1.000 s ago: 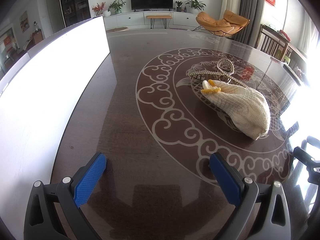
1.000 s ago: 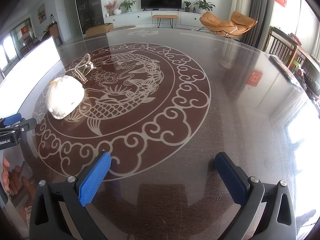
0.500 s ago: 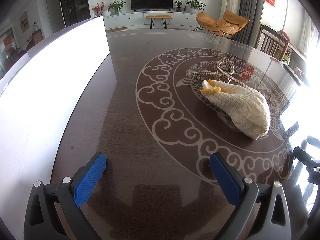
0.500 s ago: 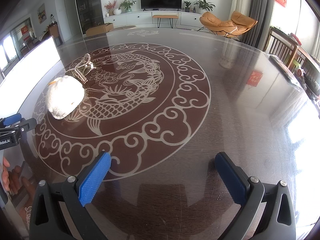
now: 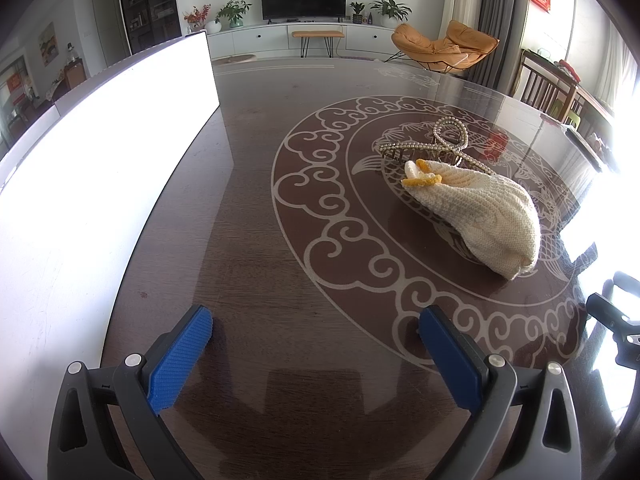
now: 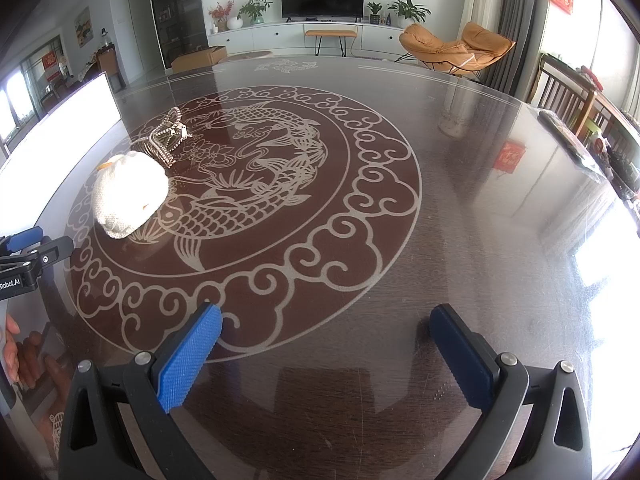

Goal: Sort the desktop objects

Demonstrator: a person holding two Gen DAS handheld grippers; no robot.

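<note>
A cream knitted duck toy (image 5: 478, 210) with a yellow beak lies on the dark round table (image 5: 256, 240), right of centre in the left wrist view; it also shows at the left in the right wrist view (image 6: 128, 192). A pearl-studded hair claw (image 5: 436, 146) lies just behind it, touching or nearly so, and shows in the right wrist view (image 6: 164, 140). My left gripper (image 5: 316, 344) is open and empty, low over the table's near edge, well short of the toy. My right gripper (image 6: 326, 340) is open and empty, to the right of both objects.
A large white box (image 5: 92, 168) stands along the table's left side. The table has a glossy top with a pale fish-and-cloud pattern (image 6: 256, 184). Dark items (image 6: 576, 148) lie at its far right edge. Wooden chairs (image 5: 548, 88) stand beyond on the right.
</note>
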